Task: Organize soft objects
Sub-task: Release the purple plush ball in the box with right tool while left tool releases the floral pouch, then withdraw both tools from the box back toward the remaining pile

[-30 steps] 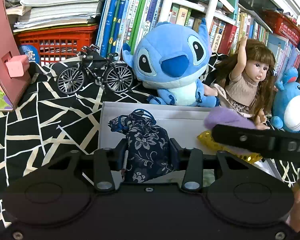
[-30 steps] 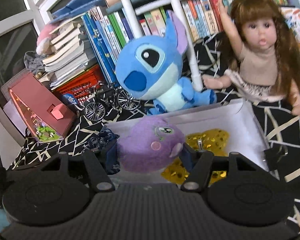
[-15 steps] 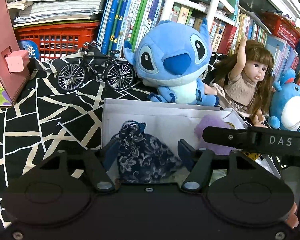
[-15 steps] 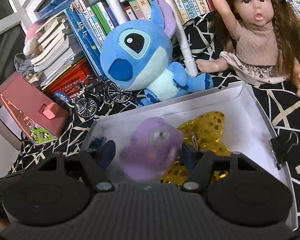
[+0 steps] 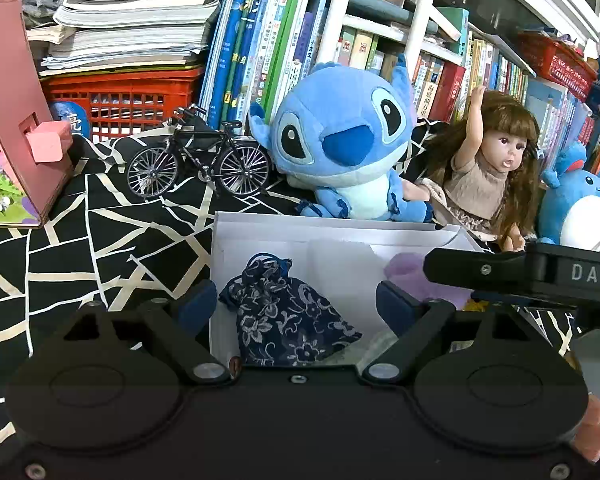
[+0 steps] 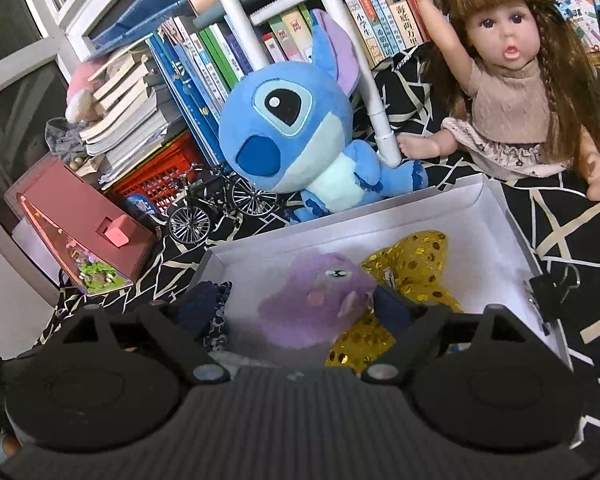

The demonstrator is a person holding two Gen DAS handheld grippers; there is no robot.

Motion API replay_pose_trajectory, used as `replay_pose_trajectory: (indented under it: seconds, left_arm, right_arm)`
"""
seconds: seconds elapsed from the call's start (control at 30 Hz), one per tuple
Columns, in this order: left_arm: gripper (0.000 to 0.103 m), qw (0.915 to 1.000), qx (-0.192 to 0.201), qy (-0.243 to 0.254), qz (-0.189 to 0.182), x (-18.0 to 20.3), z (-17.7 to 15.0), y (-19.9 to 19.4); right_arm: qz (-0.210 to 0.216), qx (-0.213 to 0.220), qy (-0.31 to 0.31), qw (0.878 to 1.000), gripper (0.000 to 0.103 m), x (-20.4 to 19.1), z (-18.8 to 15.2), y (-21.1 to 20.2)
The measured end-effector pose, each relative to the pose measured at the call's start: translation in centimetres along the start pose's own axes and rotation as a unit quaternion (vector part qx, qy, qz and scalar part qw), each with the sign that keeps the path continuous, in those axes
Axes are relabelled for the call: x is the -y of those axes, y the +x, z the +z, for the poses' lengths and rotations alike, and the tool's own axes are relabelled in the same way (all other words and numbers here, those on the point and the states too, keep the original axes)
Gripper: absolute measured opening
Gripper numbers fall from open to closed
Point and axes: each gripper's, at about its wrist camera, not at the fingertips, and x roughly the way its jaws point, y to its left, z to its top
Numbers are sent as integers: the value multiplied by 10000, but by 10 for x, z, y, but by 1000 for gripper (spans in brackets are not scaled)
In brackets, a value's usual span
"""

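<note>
Fig. legend, L to R. Release step of the sort, both hands at once, over the white box (image 5: 220, 264) on the black-and-white cloth (image 5: 80, 240).

L side: left gripper (image 5: 296, 306), jaws opening, pads wide apart. The blue floral pouch (image 5: 288, 320) lies between them on the box floor at the box's L end; neither pad presses on it, so it reads as let go.

Centre/R: right gripper (image 6: 296, 308), jaws also opening. The purple plush (image 6: 316, 300) sits between the fingers inside the box, partly on top of the gold sequin item (image 6: 412, 268). L pad is clear of it; R pad is very near its side, contact can't be told. It looks blurred, perhaps settling.

Beyond the box, not yet in it: blue plush (image 5: 340, 140) just behind the far wall, doll (image 6: 512, 92) to its R, w/ a model bicycle (image 5: 200, 164) off to the L.

Judgement: three soft items boxed. Next move calls for backing both grippers up and out w/o snagging the pouch cord or dragging the plush, then reaching for another soft toy.
</note>
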Motion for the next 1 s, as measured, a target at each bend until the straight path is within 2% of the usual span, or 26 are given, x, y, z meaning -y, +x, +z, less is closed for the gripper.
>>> replay_pose_trajectory:
  seconds: [0.53,0.73,1.0]
  left_arm:
    - [90,9999,140,39,52,7,-20,-39]
    - [90,9999,133,3,-104,9,-37,-59]
    - [91,9999,109,-66,40,7,-55,-78]
  right_arm:
    - [18,224,-462,9987,94,-7,-19,-41]
    - [-15,321,-712,9969,95,-12,-31,-58]
    - [-48,464,-888,9950,96,-17,-48,-76]
